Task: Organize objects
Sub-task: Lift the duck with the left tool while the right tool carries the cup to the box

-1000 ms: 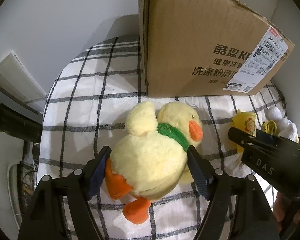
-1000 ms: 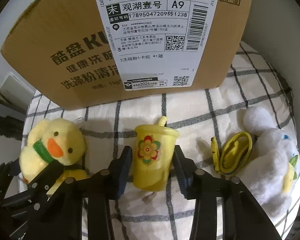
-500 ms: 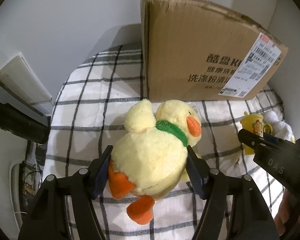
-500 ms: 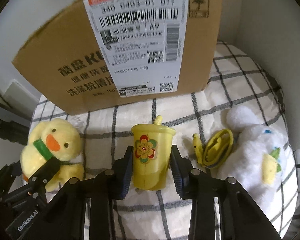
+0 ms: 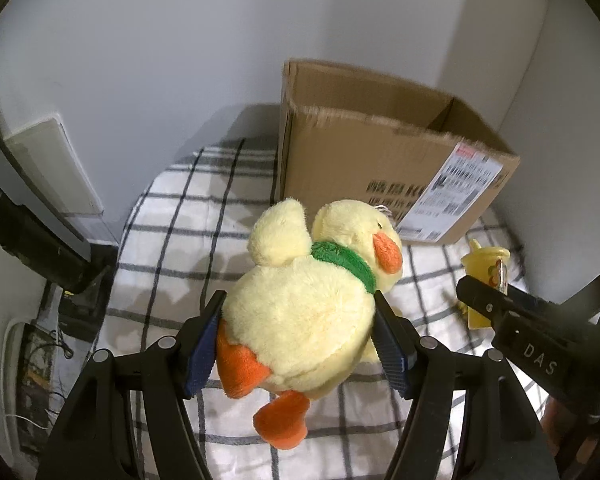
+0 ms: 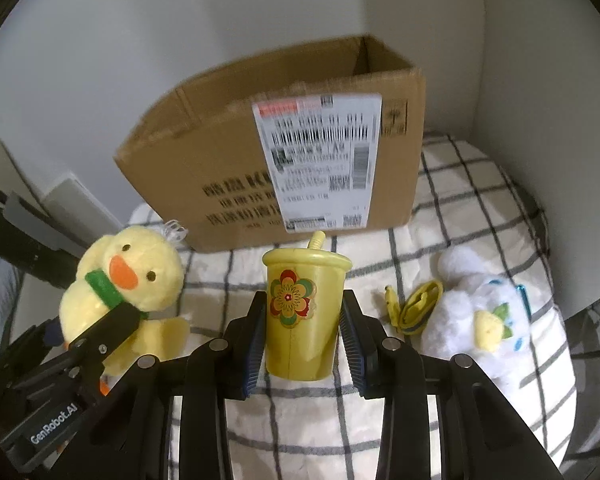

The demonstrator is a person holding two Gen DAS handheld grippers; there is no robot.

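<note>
Left gripper (image 5: pixel 298 338) clamped on the duck (image 5: pixel 304 316): both blue pads press into its plush body, one on each side. Duck is off the cloth, orange feet dangling below the jaws, head with green scarf and orange beak pointing away toward the box. In the right wrist view the same duck (image 6: pixel 128 280) shows at left, with the left gripper's black finger across its chest.

Right gripper (image 6: pixel 302 344) grasping the cup (image 6: pixel 302 316): pads flat against both sides of the yellow cup, which stands upright between them. Flower sticker faces the camera; lid on, yellow straw sticking up from the top. In the left wrist view the cup (image 5: pixel 484 264) peeks over the right gripper's finger at the right edge, partly hidden.

Under both: checked cloth (image 6: pixel 460 208), white with dark grid lines, rumpled.

On the cloth, right of the cup: a small banana toy (image 6: pixel 390 300), just beside it a folded yellow strap (image 6: pixel 420 306), and touching that a white plush (image 6: pixel 480 312) with a yellow patch and blue trim, lying down.

Farther back: cardboard box (image 6: pixel 228 152), open top, standing on the cloth against the wall corner. White shipping label (image 6: pixel 320 160) with barcodes on its front face, dark printed characters to the label's left; print is blurred. Box interior (image 5: pixel 380 100) only partly visible, contents can't be told.

Behind everything, plain white walls (image 5: pixel 180 60).
</note>
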